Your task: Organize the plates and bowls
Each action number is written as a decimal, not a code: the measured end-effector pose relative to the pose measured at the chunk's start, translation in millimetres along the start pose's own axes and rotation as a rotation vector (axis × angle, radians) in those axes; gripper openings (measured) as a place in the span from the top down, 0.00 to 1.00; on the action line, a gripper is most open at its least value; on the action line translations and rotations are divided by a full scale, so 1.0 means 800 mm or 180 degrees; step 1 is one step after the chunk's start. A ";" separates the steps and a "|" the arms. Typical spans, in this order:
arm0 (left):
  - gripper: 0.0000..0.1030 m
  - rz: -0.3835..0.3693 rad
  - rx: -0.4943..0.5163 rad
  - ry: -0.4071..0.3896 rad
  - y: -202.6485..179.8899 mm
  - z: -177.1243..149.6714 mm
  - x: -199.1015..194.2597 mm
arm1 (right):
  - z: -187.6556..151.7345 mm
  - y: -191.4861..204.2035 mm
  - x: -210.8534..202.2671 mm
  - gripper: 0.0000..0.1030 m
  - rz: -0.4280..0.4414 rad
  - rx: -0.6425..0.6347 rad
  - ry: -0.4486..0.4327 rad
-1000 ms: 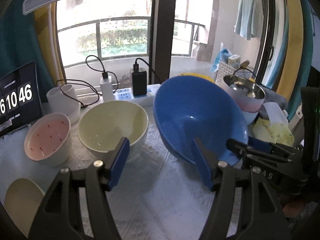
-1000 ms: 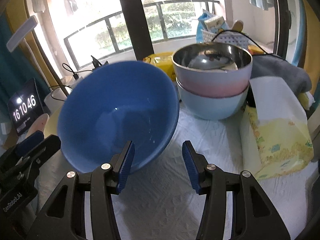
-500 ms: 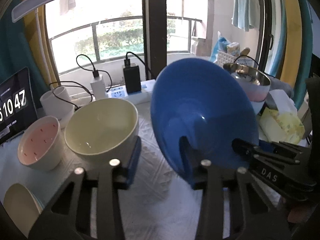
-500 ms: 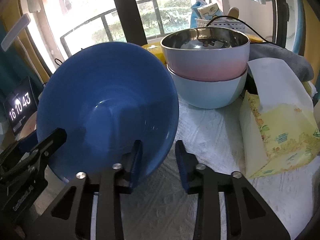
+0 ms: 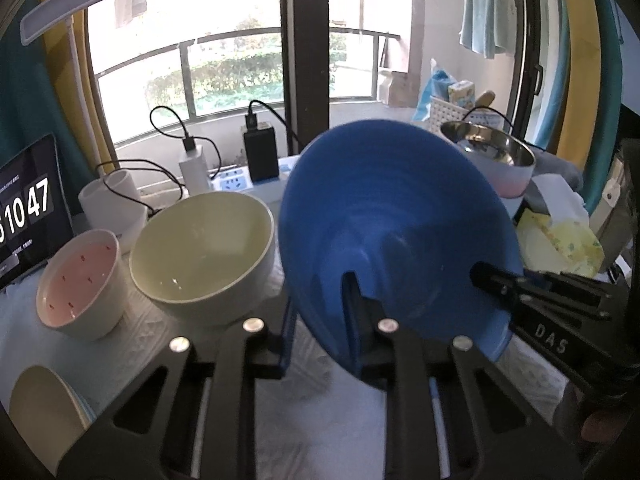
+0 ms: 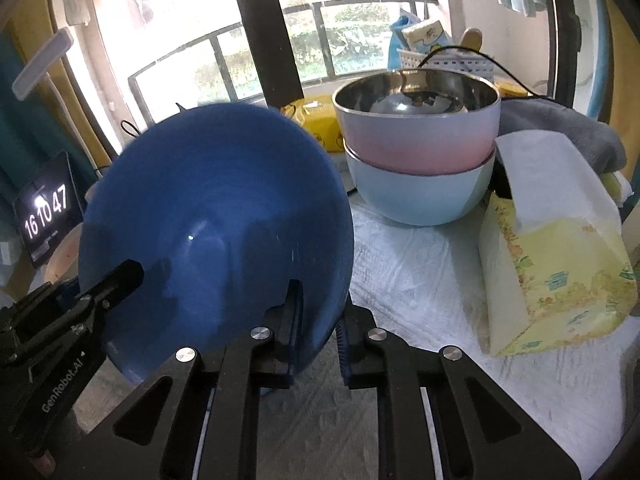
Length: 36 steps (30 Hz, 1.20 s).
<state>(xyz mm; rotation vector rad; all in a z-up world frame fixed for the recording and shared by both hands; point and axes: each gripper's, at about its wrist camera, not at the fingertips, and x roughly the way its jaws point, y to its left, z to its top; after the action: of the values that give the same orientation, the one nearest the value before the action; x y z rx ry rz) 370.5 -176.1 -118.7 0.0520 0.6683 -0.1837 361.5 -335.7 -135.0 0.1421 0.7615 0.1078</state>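
Between both grippers' jaws the blue bowl (image 5: 396, 232) is tilting steeply on edge above the white cloth (image 6: 420, 280). Both sets of jaws are closing on its near rim: the left gripper (image 5: 320, 336) is pinching the left side, the right gripper (image 6: 320, 336) the right side. Slick rim and thin bite are risking a slip, knocking the cream bowl (image 5: 204, 256) just left of the left gripper, or the stacked bowls (image 6: 420, 152) ahead of the right.
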 end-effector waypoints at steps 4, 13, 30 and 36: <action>0.79 -0.0014 -0.0013 -0.0016 0.001 -0.001 -0.009 | -0.002 0.002 -0.013 0.84 0.0005 -0.0016 -0.0029; 0.79 -0.0125 -0.0108 0.0071 0.008 -0.009 -0.026 | -0.001 -0.005 -0.034 0.84 0.0054 0.0023 -0.0040; 0.78 -0.0175 -0.0141 -0.0007 0.022 -0.033 -0.083 | -0.027 0.019 -0.076 0.84 0.0084 0.0009 -0.0081; 0.78 -0.0177 -0.0165 -0.0024 0.029 -0.043 -0.100 | -0.034 0.028 -0.087 0.84 0.0100 0.0001 -0.0067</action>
<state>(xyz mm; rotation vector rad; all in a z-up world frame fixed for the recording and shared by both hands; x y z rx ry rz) 292.0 -137.1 -96.3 -0.0169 0.6669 -0.2198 291.8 -321.9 -103.4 0.1551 0.7385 0.1358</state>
